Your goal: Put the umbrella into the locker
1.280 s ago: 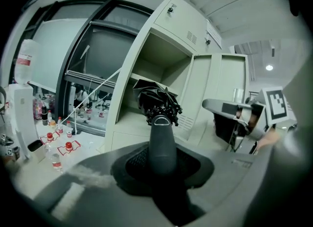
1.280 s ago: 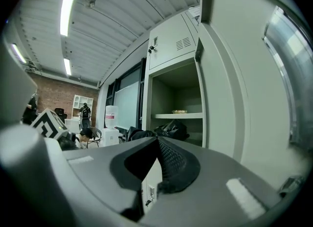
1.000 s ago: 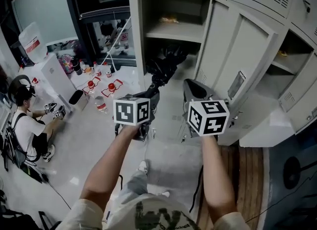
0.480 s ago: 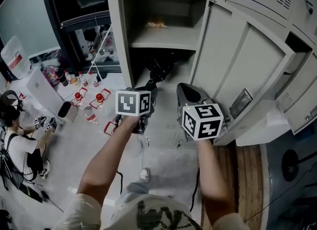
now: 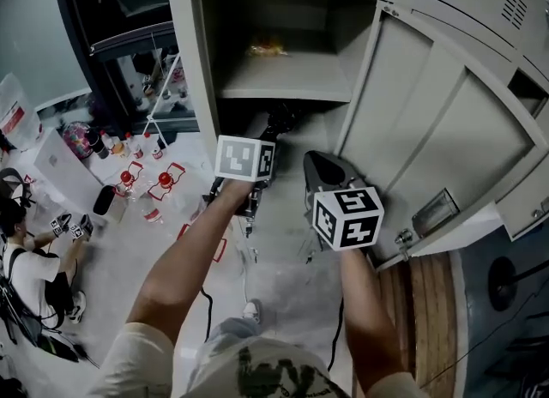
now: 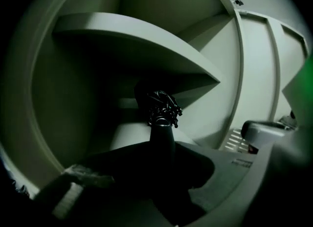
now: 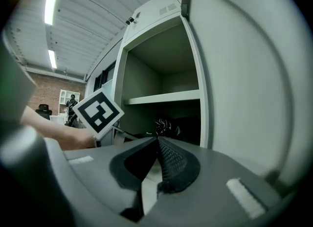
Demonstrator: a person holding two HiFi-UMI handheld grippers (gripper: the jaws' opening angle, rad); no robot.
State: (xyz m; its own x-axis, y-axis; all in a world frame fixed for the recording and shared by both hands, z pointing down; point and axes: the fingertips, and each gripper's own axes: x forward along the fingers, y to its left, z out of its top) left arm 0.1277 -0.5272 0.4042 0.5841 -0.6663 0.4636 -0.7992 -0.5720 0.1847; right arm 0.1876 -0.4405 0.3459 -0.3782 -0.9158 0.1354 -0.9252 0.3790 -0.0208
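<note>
Grey locker (image 5: 193, 87) w/ open door (image 5: 429, 122) fills more of the head view than 1 s ago. Left tool (image 6: 163, 160) pinches the black umbrella (image 6: 161, 123) by its near end. The umbrella now reaches deeper, under the shelf (image 5: 283, 89). Right tool (image 7: 157, 145), pads pressed together & empty, has moved fwd too, beside the door.

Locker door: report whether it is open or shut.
Open. The locker door stands swung out to the right, exposing the shelf inside.

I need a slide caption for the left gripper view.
Left gripper holds a folded black umbrella pointing into the open grey locker.
</note>
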